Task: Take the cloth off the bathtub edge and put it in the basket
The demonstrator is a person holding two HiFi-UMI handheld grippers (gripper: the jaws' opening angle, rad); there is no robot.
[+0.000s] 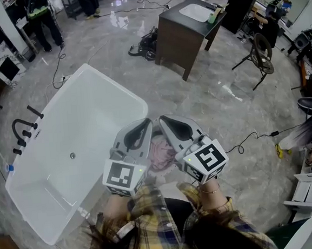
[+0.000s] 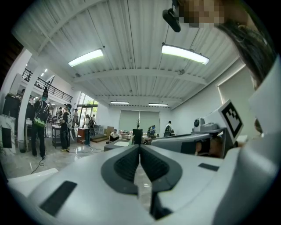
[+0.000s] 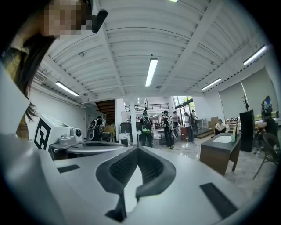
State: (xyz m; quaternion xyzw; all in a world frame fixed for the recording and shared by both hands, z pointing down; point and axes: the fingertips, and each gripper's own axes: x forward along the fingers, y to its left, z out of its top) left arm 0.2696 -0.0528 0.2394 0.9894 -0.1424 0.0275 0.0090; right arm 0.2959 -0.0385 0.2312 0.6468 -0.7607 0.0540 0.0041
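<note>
A crumpled pink cloth [image 1: 160,152] shows in the head view in the gap between my two grippers, lower than both. What it rests on is hidden by them. The white bathtub [image 1: 97,99] stretches to the left. My left gripper [image 1: 146,122] and my right gripper [image 1: 162,118] are held up side by side, close to the camera, tips pointing away. Each has its jaws shut with nothing between them. The left gripper view looks along the shut left gripper [image 2: 139,146] into the hall, and the right gripper view does the same along the right gripper [image 3: 137,149]. No basket is in view.
A black tap [image 1: 23,130] stands by the tub's far left rim. A dark wooden vanity with a white basin [image 1: 188,29] stands ahead on the marble floor. Cables [image 1: 254,136] trail to the right. People stand at the back left [image 1: 44,20], and a stool [image 1: 261,55] is at right.
</note>
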